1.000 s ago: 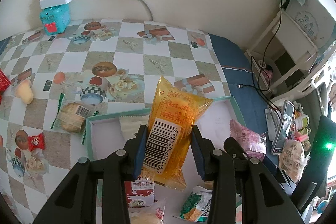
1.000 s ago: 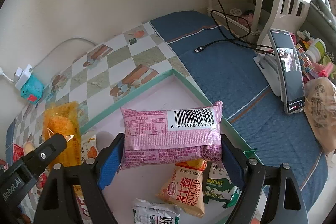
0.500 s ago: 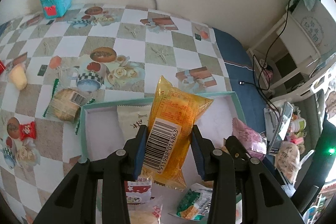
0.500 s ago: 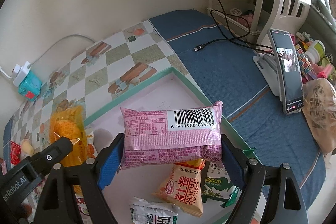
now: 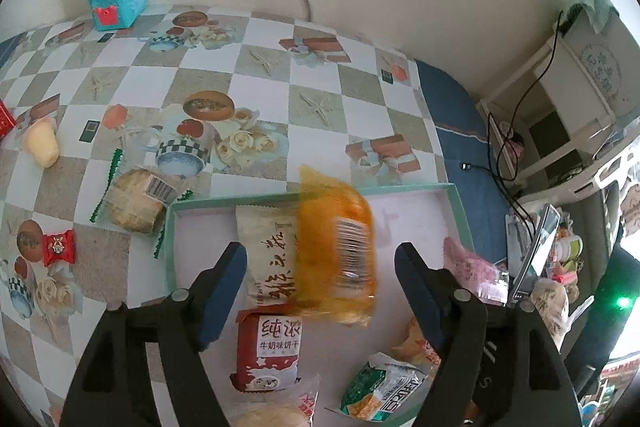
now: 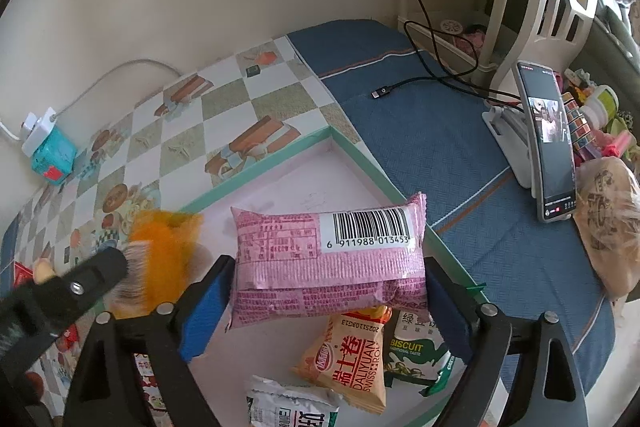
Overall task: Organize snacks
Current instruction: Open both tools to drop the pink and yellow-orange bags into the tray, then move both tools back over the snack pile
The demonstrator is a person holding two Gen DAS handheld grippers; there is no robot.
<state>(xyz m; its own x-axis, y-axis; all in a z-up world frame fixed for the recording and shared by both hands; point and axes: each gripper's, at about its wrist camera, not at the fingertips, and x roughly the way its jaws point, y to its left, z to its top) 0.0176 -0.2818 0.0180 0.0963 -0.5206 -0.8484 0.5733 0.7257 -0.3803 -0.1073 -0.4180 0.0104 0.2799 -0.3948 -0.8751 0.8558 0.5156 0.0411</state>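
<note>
Both my claws hang over the green-rimmed tray (image 5: 456, 199), which sits on the checkered tablecloth (image 5: 280, 99) with its right edge by the blue cloth (image 6: 460, 147).

Left claw (image 5: 320, 263): jaws are opening, pads clear of everything. The orange snack packet (image 5: 340, 247) is between them but touched by neither; it shows smeared with blur over the tray, beside the cream packet (image 5: 268, 259). I judge it is dropping. Below it lie a red milk-biscuit packet (image 5: 268, 351) and a green biscuit packet (image 5: 380, 391).

Right claw (image 6: 328, 291): jaws opening too. The pink packet (image 6: 328, 259) spans the gap, barcode up. Its left end looks clear of the left pad; the right end sits at or against the right pad, and I cannot tell whether it presses. I read it as let go or nearly so, above the tray's right half, over an orange Swiss-roll packet (image 6: 352, 355).

Step in hand: releasing two snacks into the tray together.

Still outside the tray, on the tablecloth: a round cake in clear wrap (image 5: 136, 203) just beside the tray's left corner, a small red candy (image 5: 59, 247), a pale yellow piece (image 5: 40, 147), and a red wrapper at the far left edge.

Next move, as I judge it: confirm both packets land inside the rim, then swing the left claw out to the round cake, the nearest item. It is soft and crinkly, so a gentle pinch across its width.
</note>
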